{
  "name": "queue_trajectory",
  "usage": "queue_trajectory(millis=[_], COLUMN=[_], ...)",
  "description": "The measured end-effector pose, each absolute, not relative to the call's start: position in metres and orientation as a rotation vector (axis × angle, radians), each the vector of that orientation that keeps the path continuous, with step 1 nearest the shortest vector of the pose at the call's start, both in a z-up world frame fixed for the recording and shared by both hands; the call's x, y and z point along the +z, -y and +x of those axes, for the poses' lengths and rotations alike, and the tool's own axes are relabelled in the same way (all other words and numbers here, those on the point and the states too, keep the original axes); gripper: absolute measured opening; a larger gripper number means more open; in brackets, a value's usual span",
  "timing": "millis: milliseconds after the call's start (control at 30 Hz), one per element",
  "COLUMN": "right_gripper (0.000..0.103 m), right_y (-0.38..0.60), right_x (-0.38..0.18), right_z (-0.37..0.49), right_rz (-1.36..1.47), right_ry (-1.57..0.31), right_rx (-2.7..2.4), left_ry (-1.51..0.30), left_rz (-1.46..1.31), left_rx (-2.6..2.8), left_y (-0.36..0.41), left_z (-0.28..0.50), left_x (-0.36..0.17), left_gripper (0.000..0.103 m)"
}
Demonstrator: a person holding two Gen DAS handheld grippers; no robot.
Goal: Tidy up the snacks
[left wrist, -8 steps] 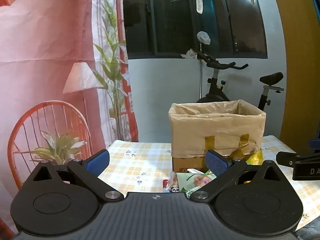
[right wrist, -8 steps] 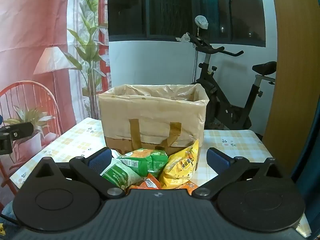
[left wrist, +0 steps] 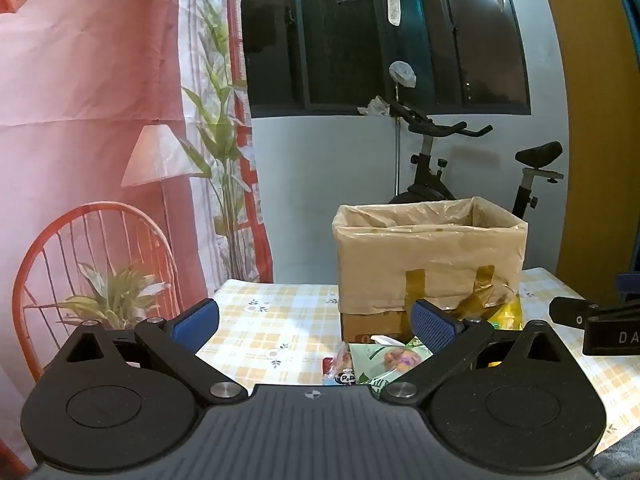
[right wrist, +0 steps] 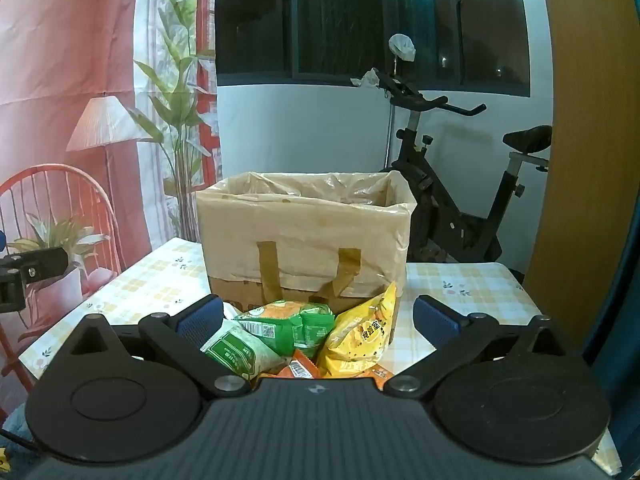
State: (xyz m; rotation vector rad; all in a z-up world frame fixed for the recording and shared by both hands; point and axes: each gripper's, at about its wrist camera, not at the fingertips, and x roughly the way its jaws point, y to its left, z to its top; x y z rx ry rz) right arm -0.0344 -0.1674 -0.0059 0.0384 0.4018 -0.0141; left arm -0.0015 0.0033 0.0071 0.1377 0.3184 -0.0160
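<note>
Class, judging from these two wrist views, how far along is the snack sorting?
Barely begun. Done: nothing visible; whether the lined cardboard box holds anything cannot be seen. In hand: nothing; the left gripper and right gripper are both open and empty. Left: the green packets, yellow packet and orange packets piled on the table.

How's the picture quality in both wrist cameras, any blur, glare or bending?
Left wrist view: sharp, dim indoor light, fisheye bows the yellow door edge. Right wrist view: sharp too, dark window without glare, plastic-lined cardboard box evenly lit.
</note>
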Motion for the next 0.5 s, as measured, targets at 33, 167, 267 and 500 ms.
queue_trajectory(millis=[33, 167, 267, 500], right_gripper=[0.103, 0.103, 0.103, 0.103], right_y=[0.167, 0.173, 0.168, 0.167], right_x=[-0.006, -0.004, -0.005, -0.007], right_z=[-0.034, -0.027, -0.031, -0.039], right_rz=[0.038, 0.039, 0.037, 0.038], right_ry=[-0.4, -0.401, -0.395, -0.382], right_rx=[-0.013, -0.011, -0.016, -0.017], left_ry=[-0.317, -0.309, -0.305, -0.313], left_rz=[0.136, 0.136, 0.145, 0.145], left_rx=[-0.016, -0.013, -0.016, -0.011], left_y=[-0.004, -0.003, -0.001, -0.002], left_z=[-0.002, -0.002, -0.003, -0.002], left_x=[0.008, 0.0, -0.001, 0.0], left_gripper=[0.103, 0.103, 0.103, 0.103])
